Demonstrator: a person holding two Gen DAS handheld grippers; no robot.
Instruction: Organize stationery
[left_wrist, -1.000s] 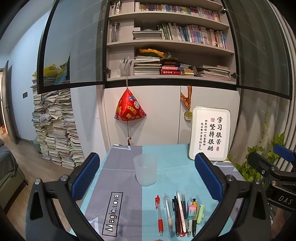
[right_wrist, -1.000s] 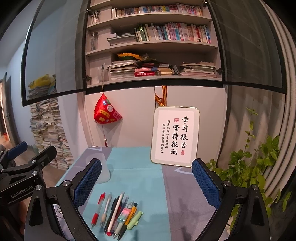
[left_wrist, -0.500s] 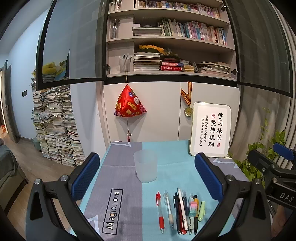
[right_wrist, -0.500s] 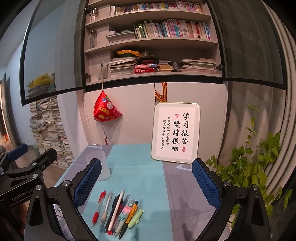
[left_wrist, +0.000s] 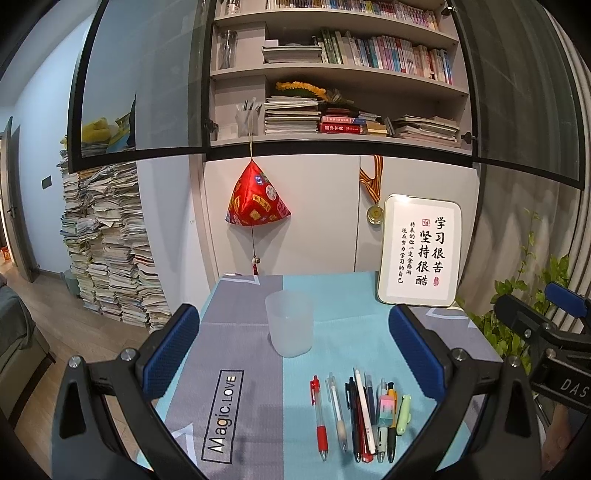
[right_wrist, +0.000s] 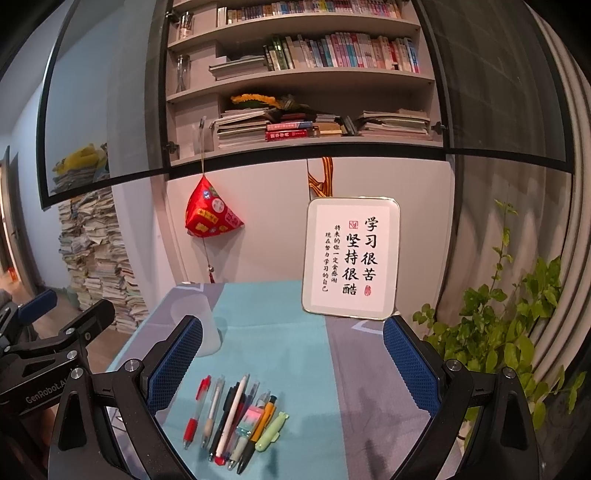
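Note:
A row of several pens (left_wrist: 360, 417) lies on the teal part of the table mat, near the front edge; it also shows in the right wrist view (right_wrist: 236, 417). A translucent plastic cup (left_wrist: 290, 323) stands upright behind the pens; in the right wrist view the cup (right_wrist: 210, 328) is partly hidden by a finger. My left gripper (left_wrist: 295, 350) is open and empty, held above the mat in front of the cup. My right gripper (right_wrist: 291, 362) is open and empty, above the pens and to their right.
A framed calligraphy sign (left_wrist: 421, 254) leans at the back right of the table. The mat (left_wrist: 221, 369) is grey and teal. A green plant (right_wrist: 517, 332) stands right of the table. A red hanging ornament (left_wrist: 256, 203) and bookshelves are behind; paper stacks (left_wrist: 107, 243) stand at left.
Both grippers have tilted slightly downward, so the table and pens sit a little higher in each view. Both stay open and empty. Nothing on the table has moved.

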